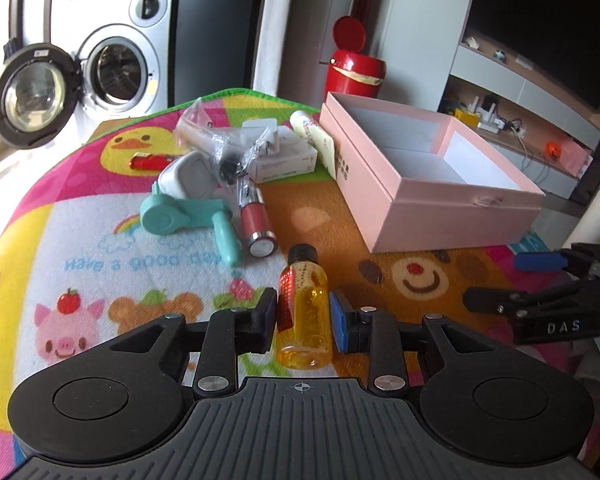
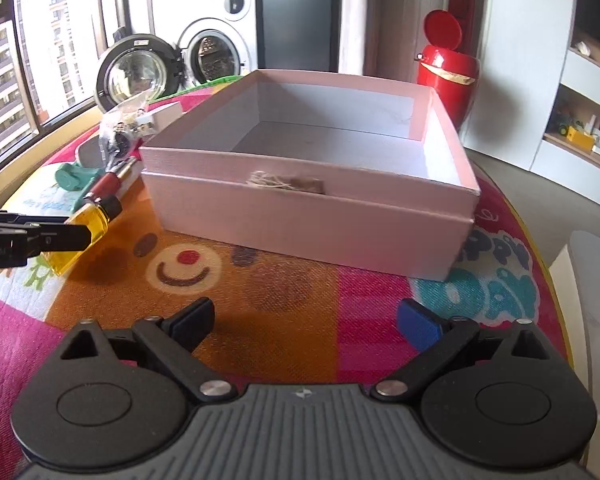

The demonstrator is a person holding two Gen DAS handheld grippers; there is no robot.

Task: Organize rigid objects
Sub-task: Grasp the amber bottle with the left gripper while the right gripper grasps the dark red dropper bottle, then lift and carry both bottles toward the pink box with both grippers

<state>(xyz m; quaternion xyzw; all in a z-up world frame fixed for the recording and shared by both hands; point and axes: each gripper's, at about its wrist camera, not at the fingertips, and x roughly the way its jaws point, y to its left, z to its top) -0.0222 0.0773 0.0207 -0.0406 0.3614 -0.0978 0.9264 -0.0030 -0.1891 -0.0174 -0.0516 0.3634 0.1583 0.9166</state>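
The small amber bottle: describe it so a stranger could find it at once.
Start at the open pink cardboard box on the colourful cartoon play mat. In front of it lies the small amber bottle between the left tool's fingers: the only clear yellow item, black-capped.

Round table under bright cartoon play mat; pink open box on right side; left of it, loose cluster: teal hand fan, red battery, red lighter, white carton, clear plastic bag; amber bottle near front edge.
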